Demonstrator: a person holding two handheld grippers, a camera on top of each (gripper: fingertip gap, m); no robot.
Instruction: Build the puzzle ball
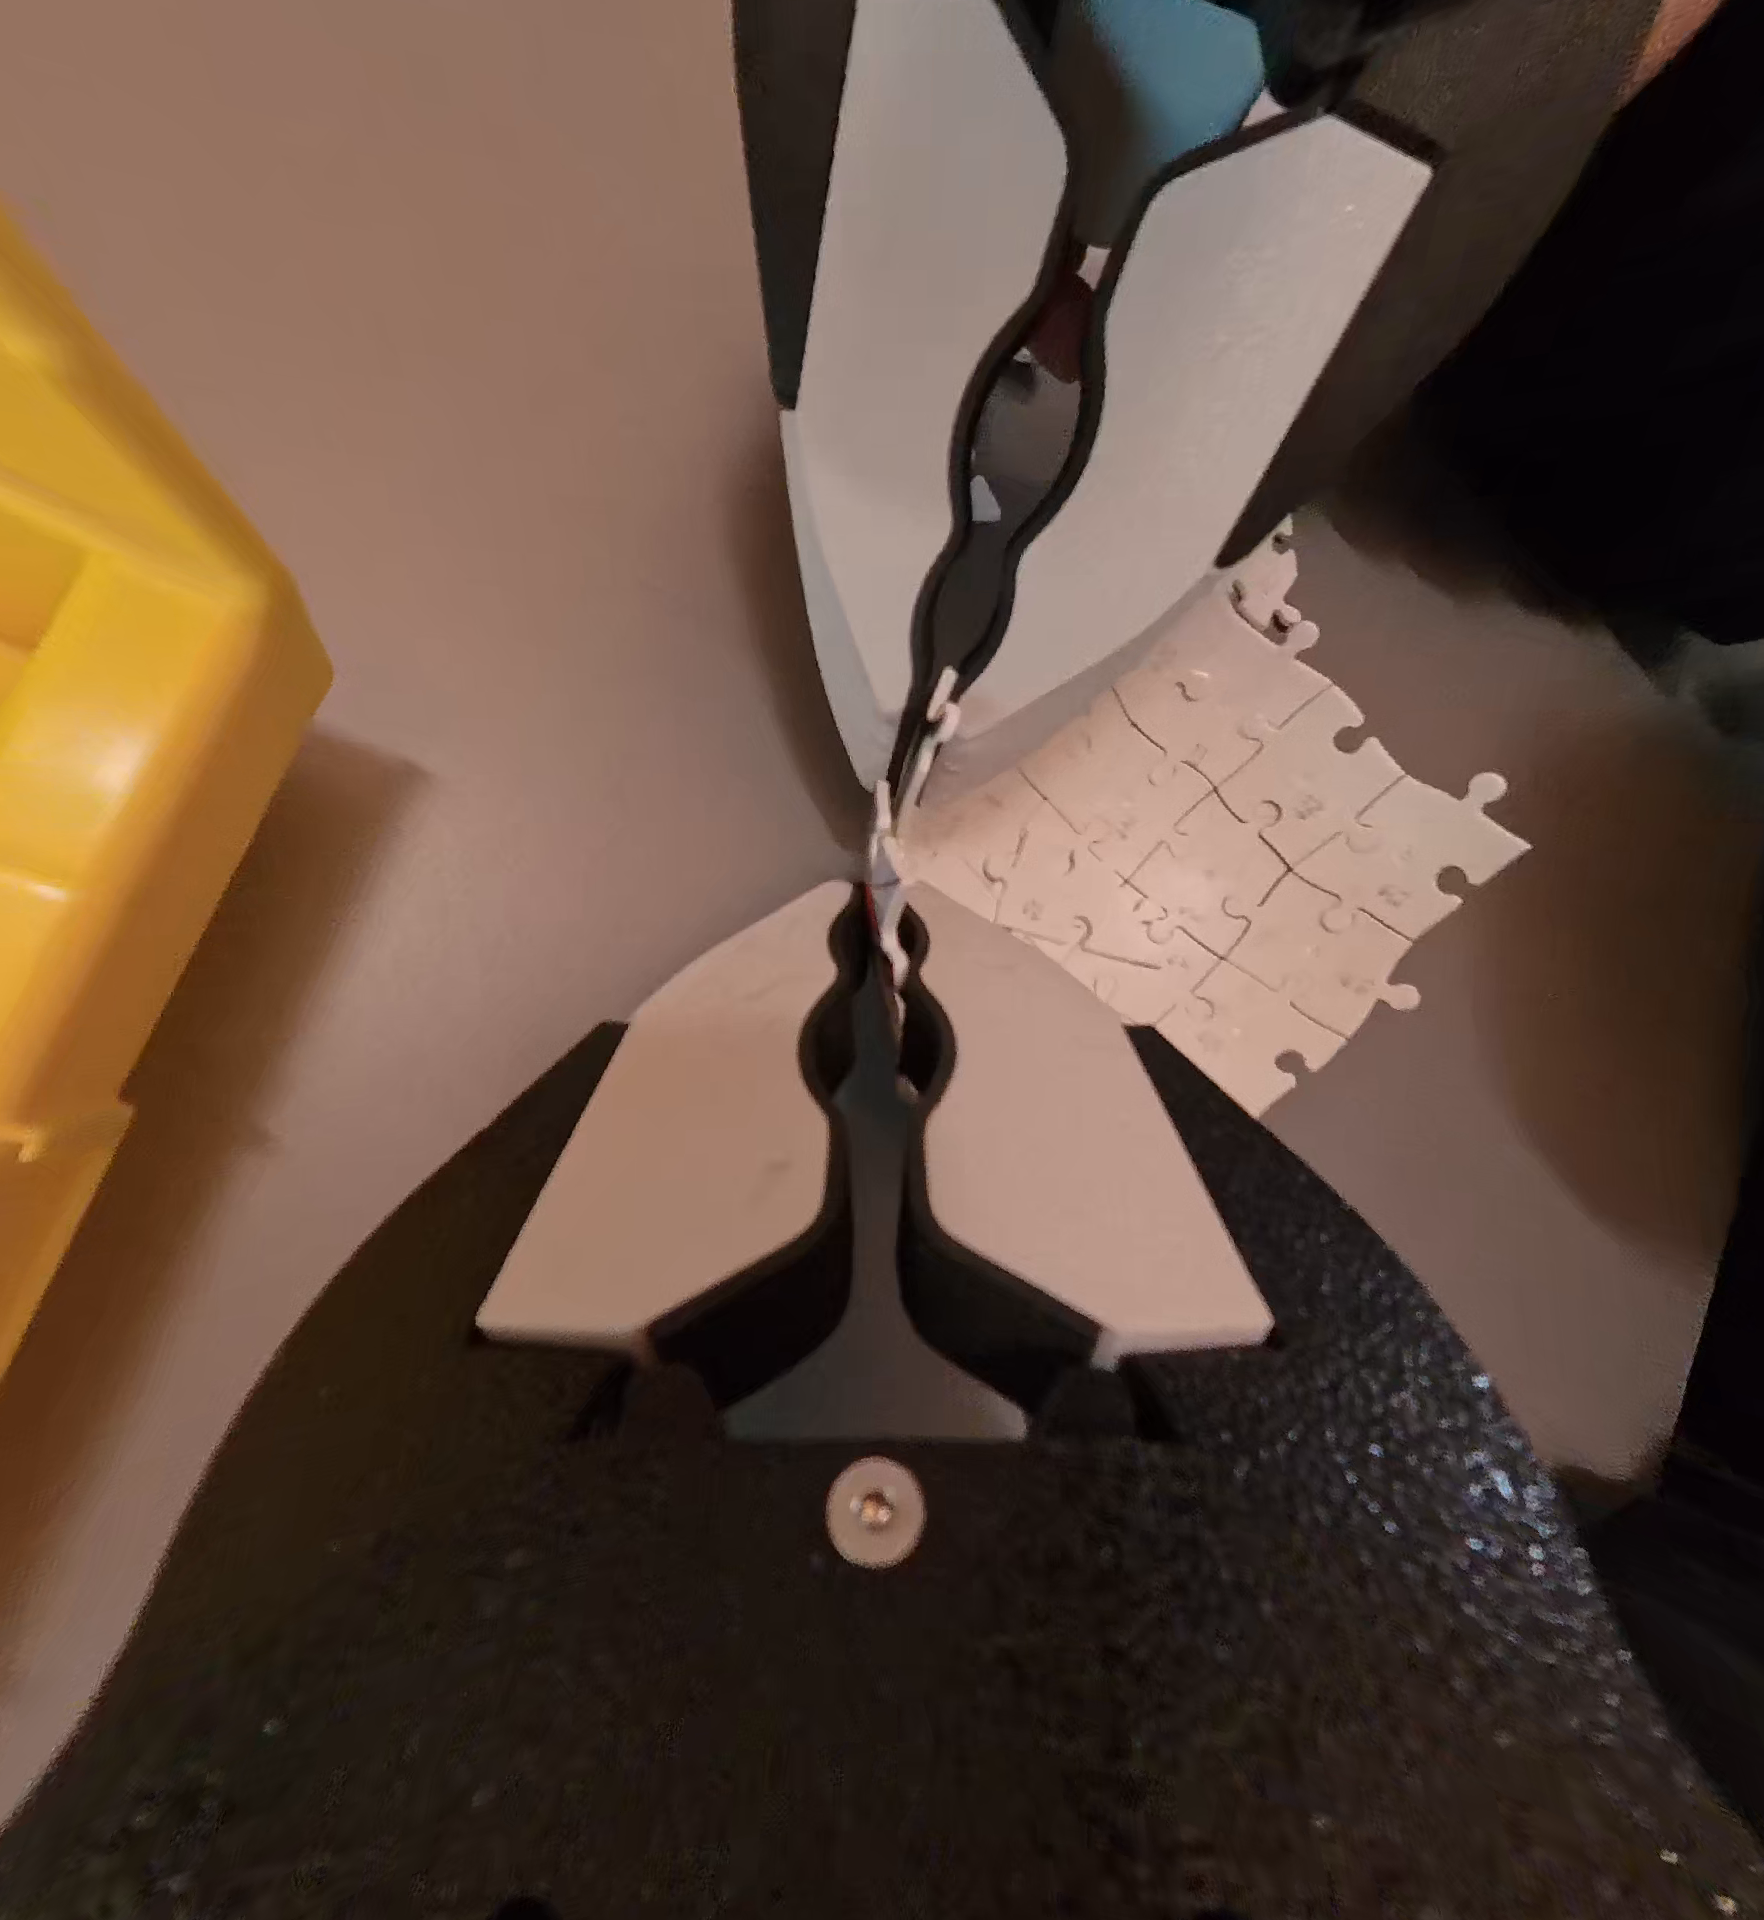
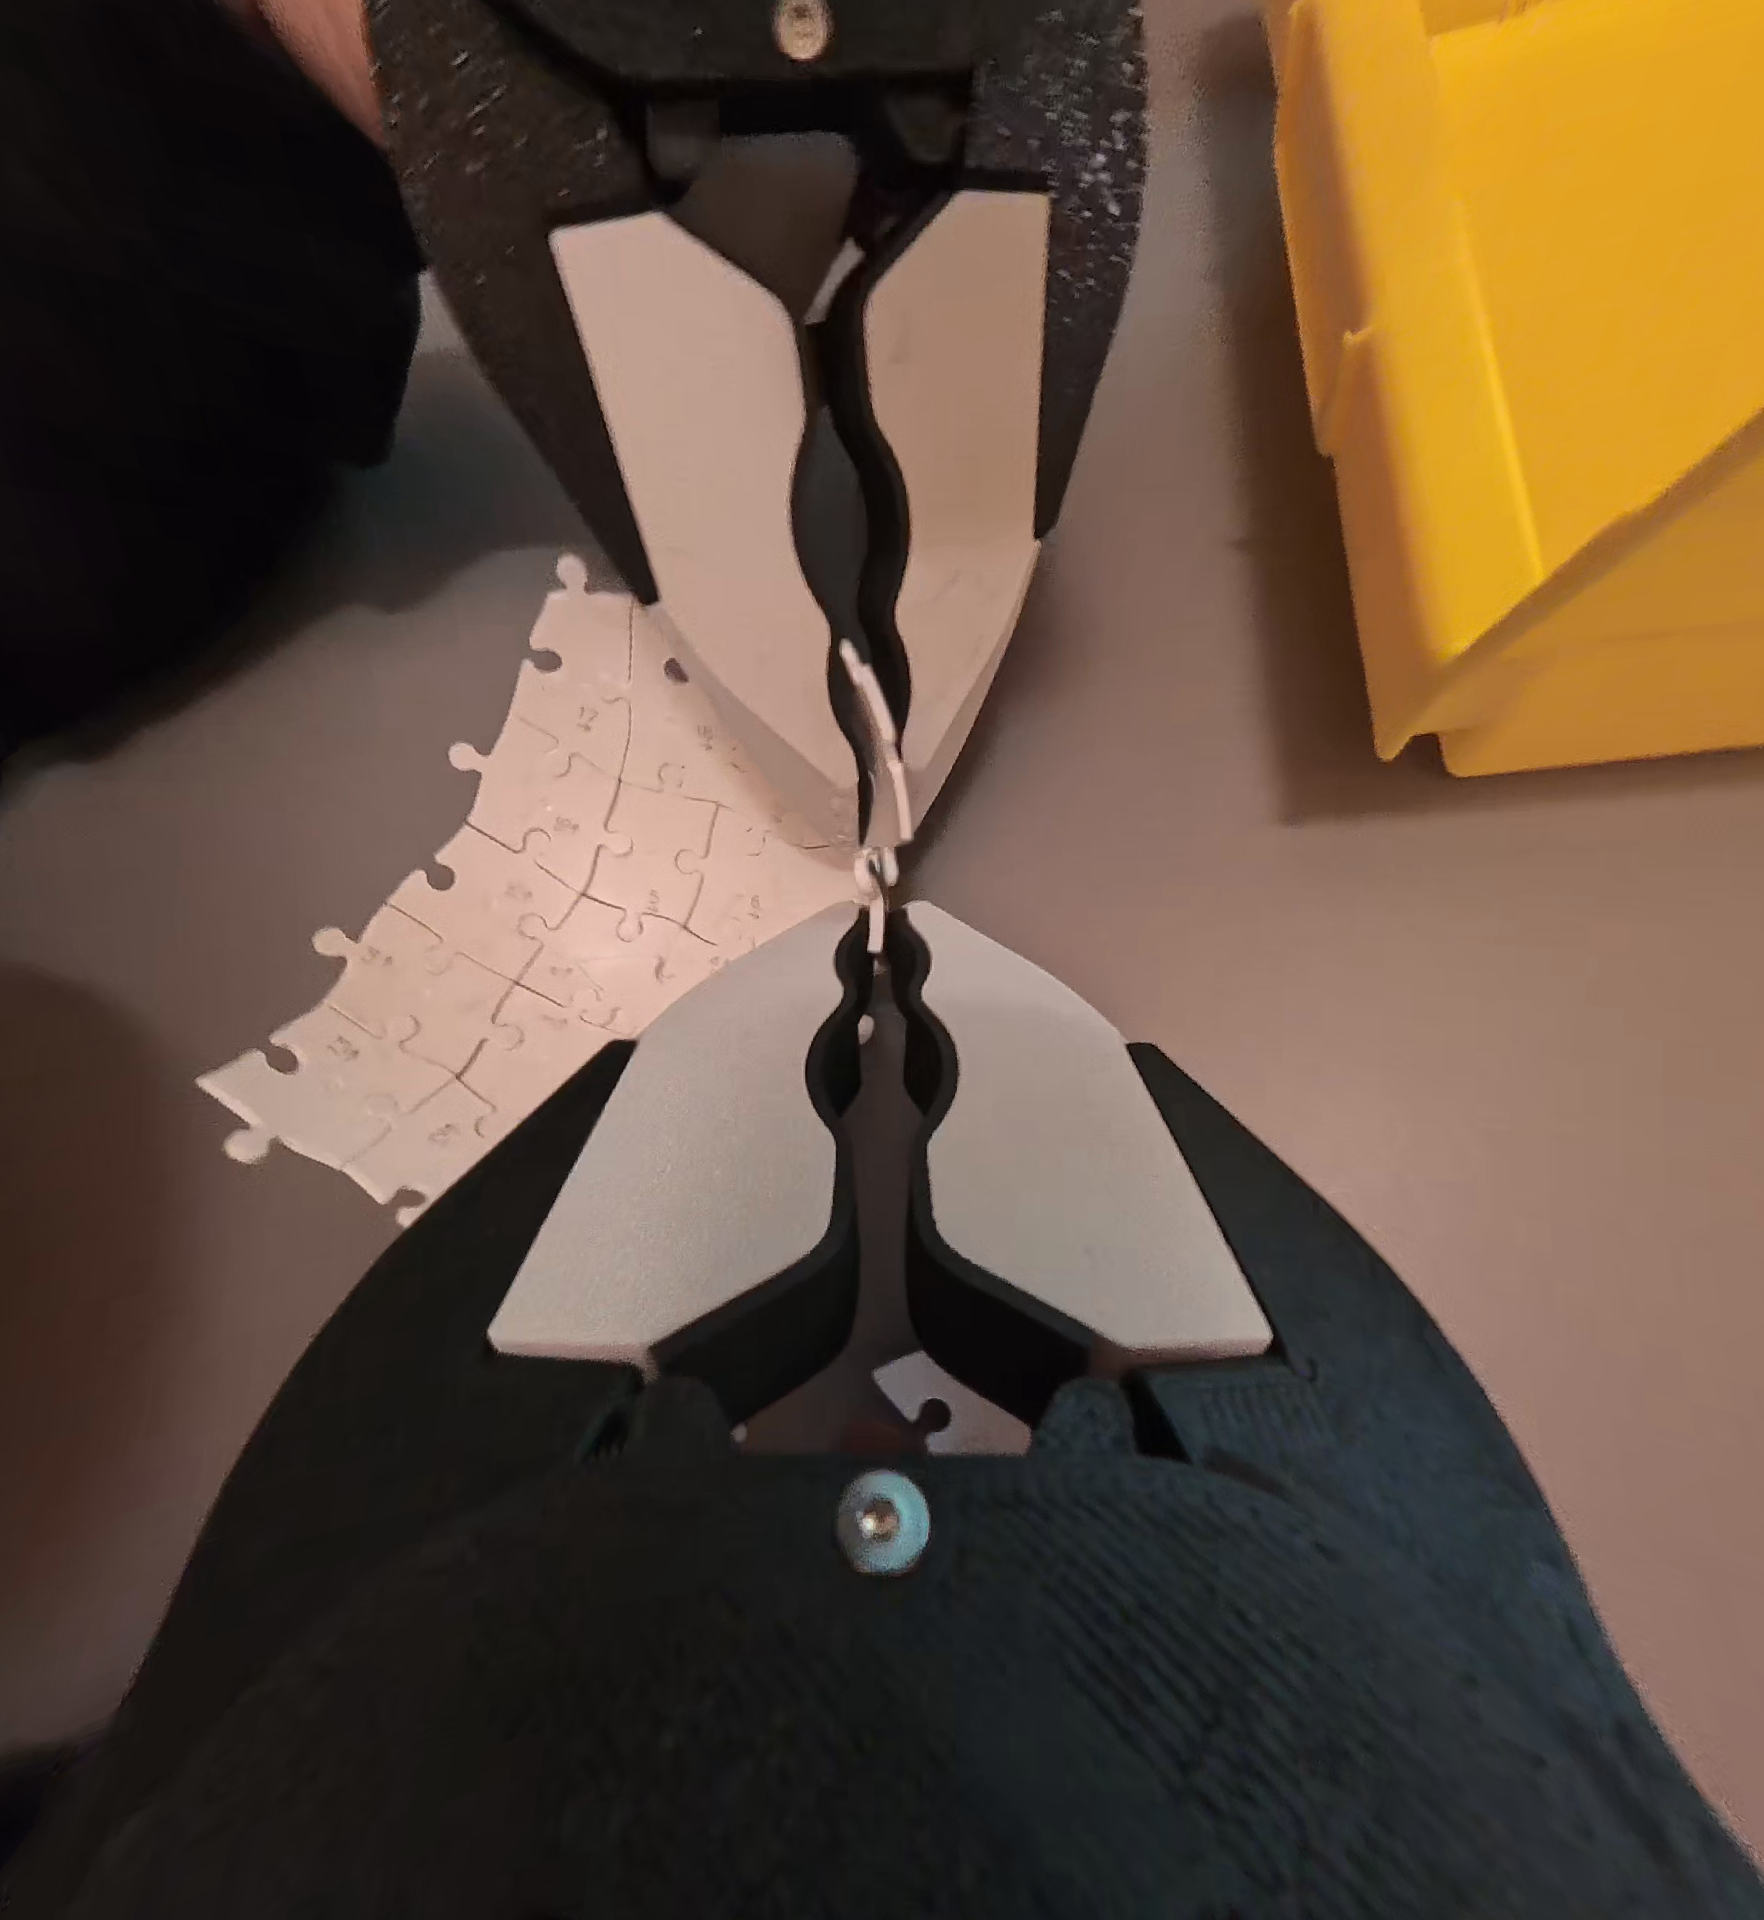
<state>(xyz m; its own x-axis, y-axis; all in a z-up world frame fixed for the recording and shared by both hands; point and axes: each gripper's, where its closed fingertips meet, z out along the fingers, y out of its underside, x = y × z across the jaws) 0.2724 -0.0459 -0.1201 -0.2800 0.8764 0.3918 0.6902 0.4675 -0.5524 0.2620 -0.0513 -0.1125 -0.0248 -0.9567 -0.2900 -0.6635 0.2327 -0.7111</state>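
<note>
My left gripper (image 1: 883,906) is shut on a white puzzle piece (image 1: 885,831) held edge-on. My right gripper (image 1: 925,758) comes in from the top, tip to tip with it, shut on another white piece (image 1: 942,704). The two pieces meet in the small gap between the tips. In the right wrist view my right gripper (image 2: 878,923) is at the bottom and the left gripper (image 2: 880,821) is at the top, with the joint (image 2: 876,868) between them. A curved sheet of joined white pieces (image 1: 1221,862) (image 2: 504,914) spreads out beside the tips; whether it touches the held pieces is unclear.
A yellow plastic bin (image 1: 78,727) (image 2: 1584,416) stands close by on the grey-brown table (image 1: 545,520). A dark sleeve (image 1: 1636,312) (image 2: 130,312) fills the side by the sheet. A loose white piece (image 2: 909,1397) shows under my right gripper's base. The grippers are tip to tip, or close to it.
</note>
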